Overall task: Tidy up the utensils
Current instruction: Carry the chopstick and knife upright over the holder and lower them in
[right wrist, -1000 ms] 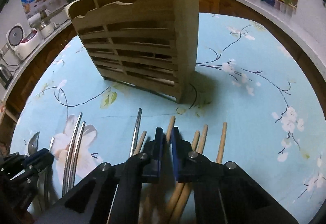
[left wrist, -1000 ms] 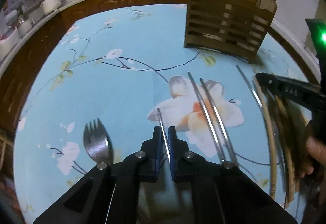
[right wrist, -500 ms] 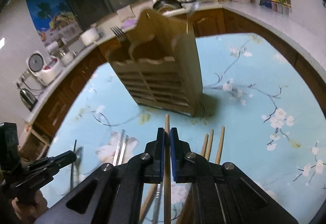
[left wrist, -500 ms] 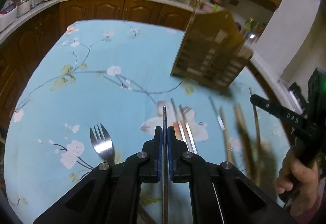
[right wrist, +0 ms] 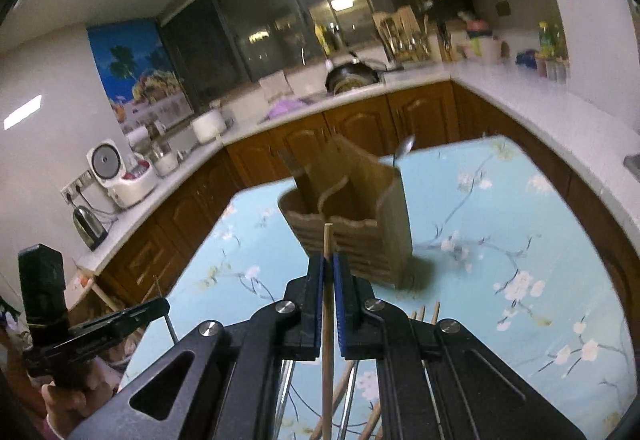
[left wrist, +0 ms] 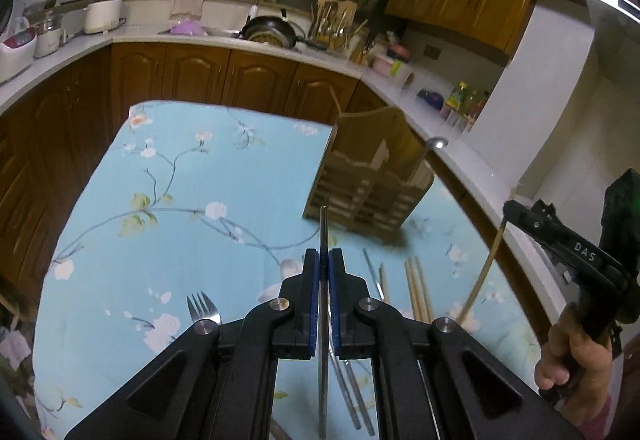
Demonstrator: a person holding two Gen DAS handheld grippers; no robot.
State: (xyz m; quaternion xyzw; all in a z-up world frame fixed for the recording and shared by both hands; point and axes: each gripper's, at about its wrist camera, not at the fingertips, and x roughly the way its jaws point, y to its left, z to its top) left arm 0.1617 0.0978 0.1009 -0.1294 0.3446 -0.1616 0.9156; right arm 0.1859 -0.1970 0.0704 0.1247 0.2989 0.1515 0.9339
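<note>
Both grippers raised above table (left wrist: pixel 120 240), angled down: left gripper (left wrist: pixel 324 260) clamps metal chopstick (left wrist: pixel 323 232); right gripper (right wrist: pixel 327 266) clamps wooden chopstick (right wrist: pixel 327 240). Holder (right wrist: pixel 360 236) ahead, near far edge.

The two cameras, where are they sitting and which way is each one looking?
Left wrist view: sits on the left hand-held gripper, looking along its fingers, shut on a metal chopstick, toward the wooden utensil holder; the hand holding the right hand-held gripper shows.
Right wrist view: sits on the right hand-held gripper, shut on a wooden chopstick, facing the holder; the left one and its hand show.
Both share the holder and the floral tablecloth.
</note>
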